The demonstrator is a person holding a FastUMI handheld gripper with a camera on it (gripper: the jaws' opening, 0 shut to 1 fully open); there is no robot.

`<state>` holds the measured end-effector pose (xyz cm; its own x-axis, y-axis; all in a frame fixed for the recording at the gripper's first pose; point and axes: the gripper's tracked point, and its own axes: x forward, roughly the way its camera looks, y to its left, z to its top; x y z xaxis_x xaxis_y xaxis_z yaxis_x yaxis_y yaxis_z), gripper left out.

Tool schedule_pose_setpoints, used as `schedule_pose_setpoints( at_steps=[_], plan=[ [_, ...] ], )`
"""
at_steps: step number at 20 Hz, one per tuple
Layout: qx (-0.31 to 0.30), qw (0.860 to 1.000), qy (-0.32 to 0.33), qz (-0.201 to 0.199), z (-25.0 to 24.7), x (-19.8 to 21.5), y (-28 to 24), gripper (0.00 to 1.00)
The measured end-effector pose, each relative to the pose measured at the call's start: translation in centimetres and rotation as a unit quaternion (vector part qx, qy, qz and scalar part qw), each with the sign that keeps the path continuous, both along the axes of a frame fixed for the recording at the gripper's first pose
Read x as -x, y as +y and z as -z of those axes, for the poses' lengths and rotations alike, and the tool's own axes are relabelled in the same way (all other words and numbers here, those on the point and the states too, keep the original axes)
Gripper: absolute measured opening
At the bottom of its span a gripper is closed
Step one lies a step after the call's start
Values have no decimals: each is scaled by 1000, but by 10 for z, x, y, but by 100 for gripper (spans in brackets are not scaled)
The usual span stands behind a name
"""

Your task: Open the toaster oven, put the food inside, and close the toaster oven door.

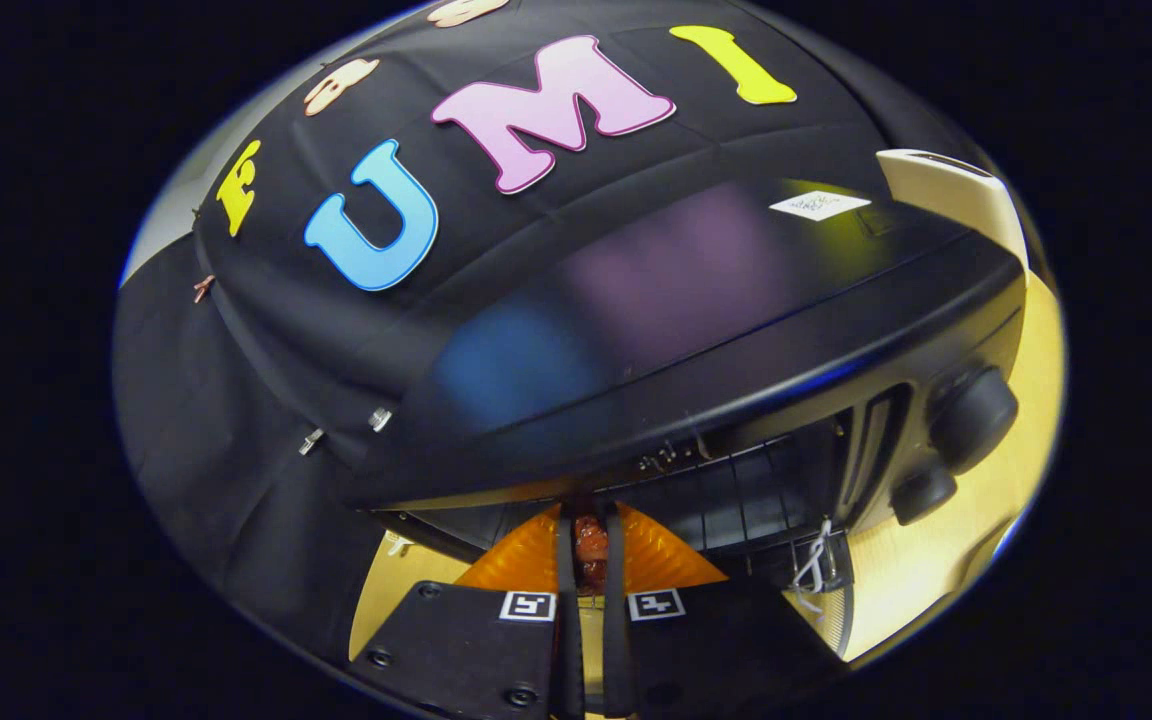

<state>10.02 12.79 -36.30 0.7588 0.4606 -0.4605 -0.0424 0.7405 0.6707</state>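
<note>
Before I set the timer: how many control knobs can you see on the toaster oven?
2, both on the toaster oven panel beside the open cavity: a larger knob above a smaller knob. More may be hidden. The gripper holds food.

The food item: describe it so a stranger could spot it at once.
Start at the black toaster oven with its door open. Just in front of its opening, the tool is closed on the food item. It is a small reddish-brown glossy lump between the fingers, unlike the dark wire rack beyond.

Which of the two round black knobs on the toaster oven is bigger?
The upper round black knob is bigger; the lower knob sits beneath it, smaller.
</note>
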Motion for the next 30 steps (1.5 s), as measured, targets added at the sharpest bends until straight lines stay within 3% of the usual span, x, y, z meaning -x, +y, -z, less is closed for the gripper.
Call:
schedule_pose_setpoints(
  at_steps=[3, 6, 8, 13, 21, 30],
  plan=[
    [2, 1000, 3, 9, 7, -9, -2, 13],
    [86, 996, 19, 25, 29, -11, -22, 26],
    [133, 991, 19, 24, 31, -9, -32, 44],
    [167, 986, -1, 15, 6, 14, -46, 99],
    [166, 986, -7, 3, -54, 86, -50, 98],
    [220, 970, 89, -61, 0, 186, -26, 99]
  ],
)
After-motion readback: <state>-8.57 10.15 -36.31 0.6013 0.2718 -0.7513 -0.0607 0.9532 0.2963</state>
